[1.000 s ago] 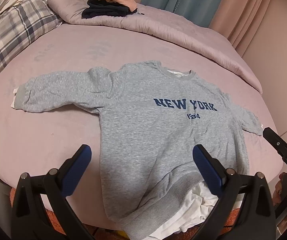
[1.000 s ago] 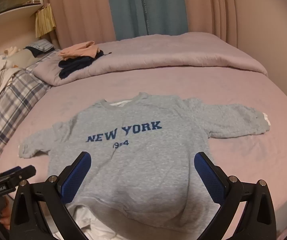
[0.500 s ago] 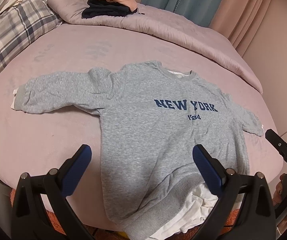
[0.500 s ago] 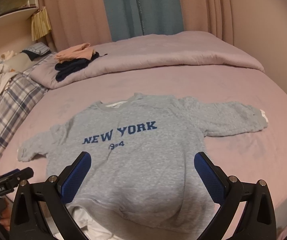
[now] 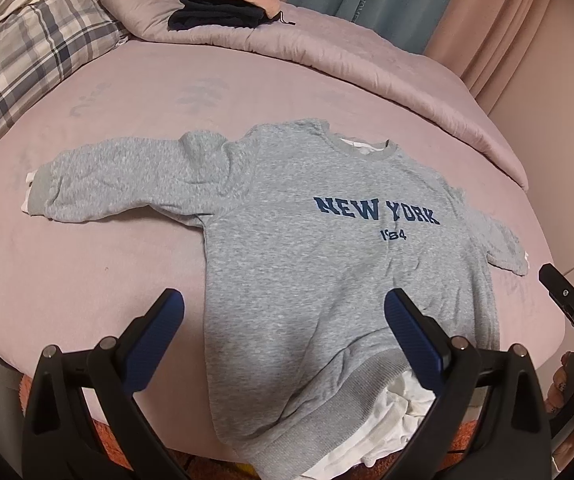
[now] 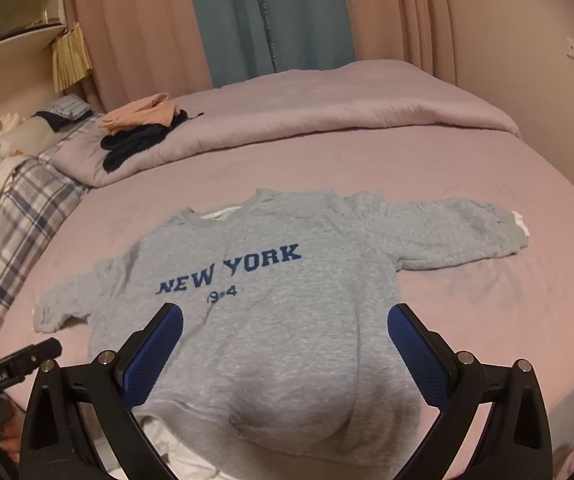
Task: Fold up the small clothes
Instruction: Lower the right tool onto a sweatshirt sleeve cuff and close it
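Left wrist view: a grey sweatshirt (image 5: 327, 264) printed "NEW YORK" is laid face up on the pink bed (image 5: 87, 280), with its hem hanging over the near edge above white fabric (image 5: 391, 424). One sleeve is extended to the left. The left gripper (image 5: 283, 320) is held above the hem with its blue-padded fingers (image 5: 155, 344) spread apart and nothing between them. Folded dark and peach clothes (image 5: 223, 4) are stacked on the far duvet (image 5: 367, 56).

Right wrist view: the right gripper (image 6: 285, 332) is positioned over the lower body of the sweatshirt (image 6: 271, 312), fingers likewise spread and empty. A plaid pillow (image 6: 15, 216) is seen at left.
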The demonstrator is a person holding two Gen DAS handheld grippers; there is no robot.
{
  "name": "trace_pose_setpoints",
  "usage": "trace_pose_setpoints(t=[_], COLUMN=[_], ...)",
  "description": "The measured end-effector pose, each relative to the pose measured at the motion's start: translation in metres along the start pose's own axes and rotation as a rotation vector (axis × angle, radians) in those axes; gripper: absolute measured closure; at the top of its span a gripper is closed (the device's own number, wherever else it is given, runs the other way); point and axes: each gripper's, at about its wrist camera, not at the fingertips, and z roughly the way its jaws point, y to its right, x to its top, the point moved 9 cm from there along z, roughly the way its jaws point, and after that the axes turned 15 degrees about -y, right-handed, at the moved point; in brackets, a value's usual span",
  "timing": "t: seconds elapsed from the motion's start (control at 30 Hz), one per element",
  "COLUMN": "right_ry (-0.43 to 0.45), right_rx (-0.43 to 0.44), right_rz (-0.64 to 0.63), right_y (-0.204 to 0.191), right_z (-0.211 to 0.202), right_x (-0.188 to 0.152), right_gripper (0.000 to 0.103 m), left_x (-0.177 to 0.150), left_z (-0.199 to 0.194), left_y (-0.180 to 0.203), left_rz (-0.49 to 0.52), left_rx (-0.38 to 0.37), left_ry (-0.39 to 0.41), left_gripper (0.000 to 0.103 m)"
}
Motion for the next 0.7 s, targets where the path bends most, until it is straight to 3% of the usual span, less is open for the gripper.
trace_pose_setpoints(t=[0.4,0.7], right_ry=[0.011,0.012], right_rx=[0.013,0.012], right_rz=[0.096,0.340], right_y=[0.031,0.123], right_z=[-0.003,0.002], right_x=[0.004,0.012], right_gripper=[0.001,0.003], left_x=[0.000,-0.019], left_z=[0.016,0.055], left_y=[-0.004,0.007], left_rz=[-0.012,0.012], left_rx=[-0.012,-0.099], left_ry=[-0.039,-0.154], left_gripper=[0.004,0.014])
